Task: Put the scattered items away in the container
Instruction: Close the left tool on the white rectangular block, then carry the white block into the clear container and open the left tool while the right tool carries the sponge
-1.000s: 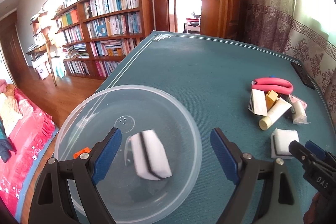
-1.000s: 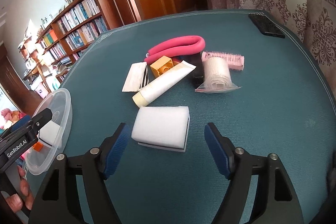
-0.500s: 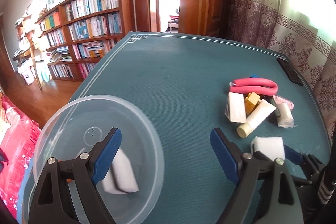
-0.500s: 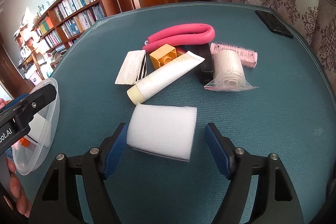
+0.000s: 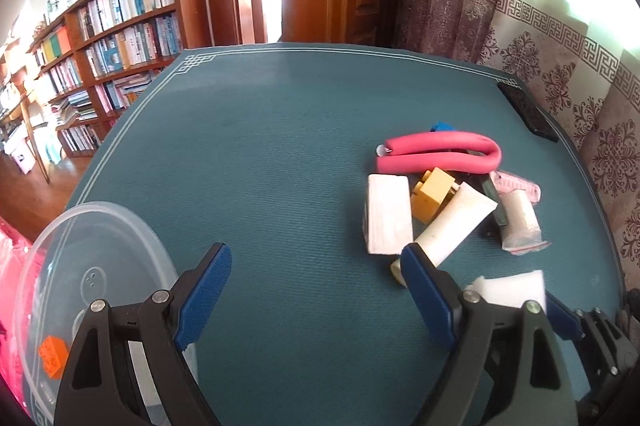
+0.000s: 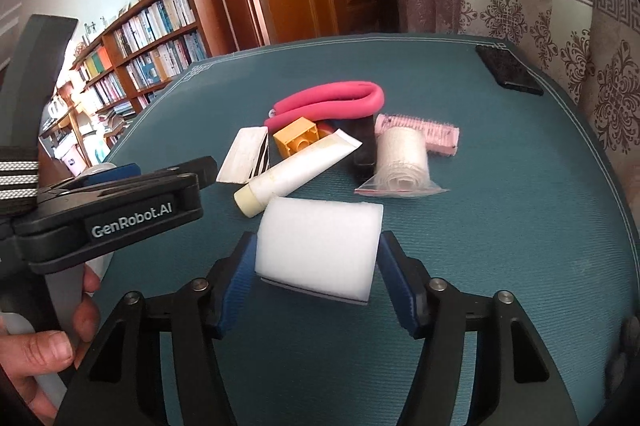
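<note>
Sponge (image 6: 318, 246) clamped in right hand-held gripper (image 6: 316, 278), level.

A teal table (image 5: 280, 162) carries a clear container (image 5: 60, 258), cluttered items and a black phone (image 6: 508, 68)

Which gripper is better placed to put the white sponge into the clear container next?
Right. The right gripper already has its jaws closed on the white sponge, while the left gripper is open and empty beside the clear container.
</note>
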A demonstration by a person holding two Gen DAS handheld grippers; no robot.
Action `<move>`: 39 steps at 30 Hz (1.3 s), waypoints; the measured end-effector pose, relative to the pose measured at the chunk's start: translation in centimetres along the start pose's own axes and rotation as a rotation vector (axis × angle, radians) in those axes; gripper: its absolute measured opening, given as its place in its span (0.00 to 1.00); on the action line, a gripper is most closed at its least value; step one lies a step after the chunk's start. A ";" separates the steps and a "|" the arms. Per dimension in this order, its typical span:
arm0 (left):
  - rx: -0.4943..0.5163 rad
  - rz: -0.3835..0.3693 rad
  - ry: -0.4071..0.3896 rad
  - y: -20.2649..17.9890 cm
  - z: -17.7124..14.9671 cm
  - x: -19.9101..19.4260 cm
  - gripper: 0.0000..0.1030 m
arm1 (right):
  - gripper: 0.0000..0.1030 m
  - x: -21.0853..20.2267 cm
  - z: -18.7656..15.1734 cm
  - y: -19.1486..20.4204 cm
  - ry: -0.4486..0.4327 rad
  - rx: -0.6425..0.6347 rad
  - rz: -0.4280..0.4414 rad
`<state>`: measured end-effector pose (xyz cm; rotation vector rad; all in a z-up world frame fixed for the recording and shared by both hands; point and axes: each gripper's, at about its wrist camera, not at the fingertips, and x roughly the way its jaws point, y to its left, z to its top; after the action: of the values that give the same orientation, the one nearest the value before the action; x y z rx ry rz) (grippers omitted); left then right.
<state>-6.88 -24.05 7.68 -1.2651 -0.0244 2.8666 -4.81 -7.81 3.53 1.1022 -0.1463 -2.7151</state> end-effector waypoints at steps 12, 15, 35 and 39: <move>0.009 -0.014 0.020 -1.8 1.3 2.5 0.87 | 0.62 -0.5 0.1 -2.4 -0.035 0.068 -0.015; 0.017 -0.003 0.013 -2.1 1.5 3.1 0.87 | 0.62 -0.4 0.2 -2.8 -0.036 0.085 -0.014; 0.037 -0.040 0.046 -2.4 1.1 5.0 0.32 | 0.62 0.1 -0.3 -3.5 -0.018 0.126 0.002; 0.032 -0.036 0.035 -2.2 0.9 4.5 0.32 | 0.62 0.2 -0.4 -3.5 -0.017 0.126 -0.001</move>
<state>-10.57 -21.83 5.04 -1.2947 -0.0006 2.8025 -5.19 -4.44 2.54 1.1131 -0.3237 -2.7495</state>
